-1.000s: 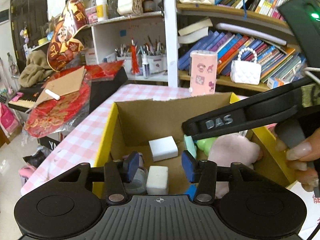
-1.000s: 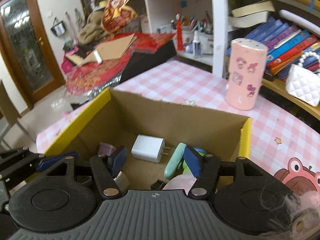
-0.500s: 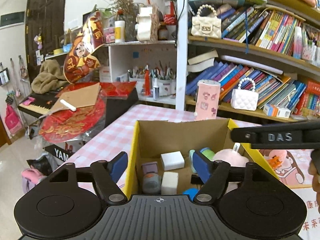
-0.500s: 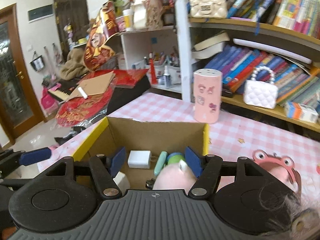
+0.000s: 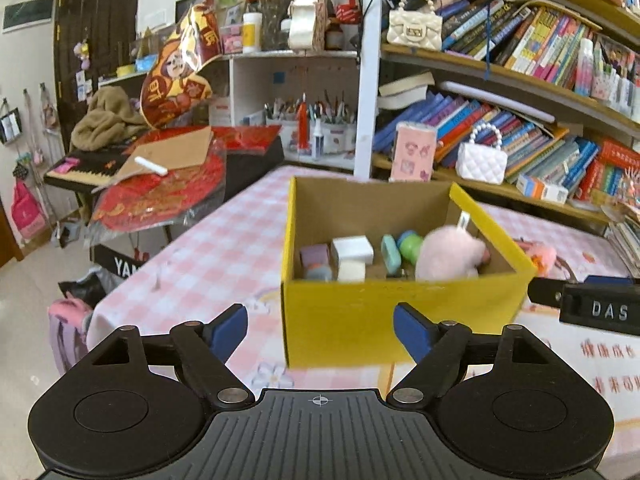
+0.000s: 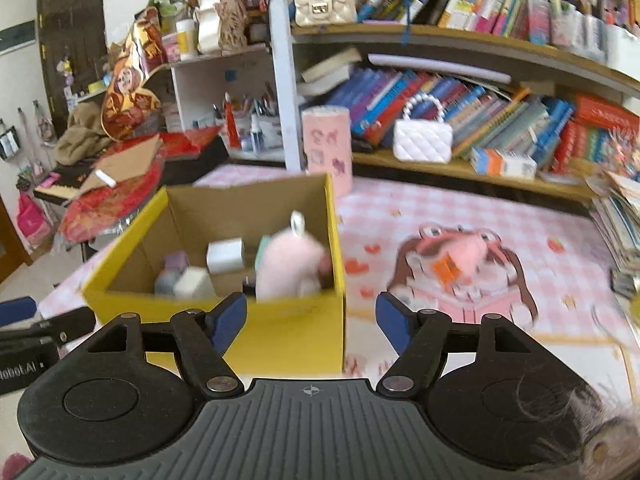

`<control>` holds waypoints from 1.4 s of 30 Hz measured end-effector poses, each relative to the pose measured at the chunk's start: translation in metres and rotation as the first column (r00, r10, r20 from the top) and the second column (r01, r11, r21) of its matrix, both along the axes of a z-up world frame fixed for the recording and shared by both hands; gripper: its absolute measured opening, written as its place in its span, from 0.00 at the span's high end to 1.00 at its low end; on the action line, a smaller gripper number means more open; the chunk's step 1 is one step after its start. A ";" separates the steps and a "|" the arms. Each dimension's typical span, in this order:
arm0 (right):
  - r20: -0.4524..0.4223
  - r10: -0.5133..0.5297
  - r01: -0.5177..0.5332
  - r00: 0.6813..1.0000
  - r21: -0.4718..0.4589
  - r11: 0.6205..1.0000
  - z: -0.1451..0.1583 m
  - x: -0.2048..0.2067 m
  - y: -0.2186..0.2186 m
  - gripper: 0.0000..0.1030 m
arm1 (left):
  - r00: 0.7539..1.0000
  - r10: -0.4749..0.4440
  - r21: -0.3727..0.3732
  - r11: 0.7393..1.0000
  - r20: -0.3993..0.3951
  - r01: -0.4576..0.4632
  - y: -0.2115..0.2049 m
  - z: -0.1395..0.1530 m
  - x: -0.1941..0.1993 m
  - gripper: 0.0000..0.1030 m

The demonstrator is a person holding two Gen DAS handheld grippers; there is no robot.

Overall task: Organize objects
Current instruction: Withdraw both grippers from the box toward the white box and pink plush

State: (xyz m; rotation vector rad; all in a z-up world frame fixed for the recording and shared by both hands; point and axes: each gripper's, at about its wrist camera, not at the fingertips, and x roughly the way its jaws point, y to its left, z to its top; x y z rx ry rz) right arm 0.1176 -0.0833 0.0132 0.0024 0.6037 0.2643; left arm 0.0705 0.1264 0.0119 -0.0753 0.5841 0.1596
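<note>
Yellow box (image 5: 400, 320) stands open-topped on the pink checked tablecloth (image 5: 224, 256); it serves as reference for all positions. Inside the box, against its right wall: a pink plush toy (image 5: 452, 254). Left of the plush: a green item (image 5: 410, 245) and a mint item (image 5: 390, 252). Near the box's middle: a white charger block (image 5: 354, 249) with a second white block (image 5: 352, 270) in front of it. At the box's left wall: a lilac item (image 5: 314, 255) and a grey item (image 5: 318, 272), type indeterminate.

Left gripper (image 5: 320, 330), in front of the box: jaws opening, nothing between them. Right gripper (image 6: 311, 318), at the box's near right corner: jaws opening, empty.
</note>
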 end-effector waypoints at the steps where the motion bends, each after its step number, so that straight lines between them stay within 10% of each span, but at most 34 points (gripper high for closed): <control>1: -0.004 -0.002 0.002 1.000 -0.003 1.000 -0.003 -0.006 0.000 0.32 | 1.000 -0.002 -0.001 1.000 -0.006 0.002 0.000 -0.001 -0.004 0.20; 20: -0.065 -0.075 0.071 0.995 -0.055 0.996 -0.032 -0.083 -0.003 0.26 | 0.992 -0.111 -0.006 0.994 -0.060 0.111 -0.015 -0.019 -0.055 0.17; 42: -0.129 -0.250 0.243 0.960 -0.069 0.968 -0.045 -0.085 -0.073 0.22 | 0.947 -0.305 -0.001 0.952 -0.099 0.306 -0.091 -0.029 -0.021 0.16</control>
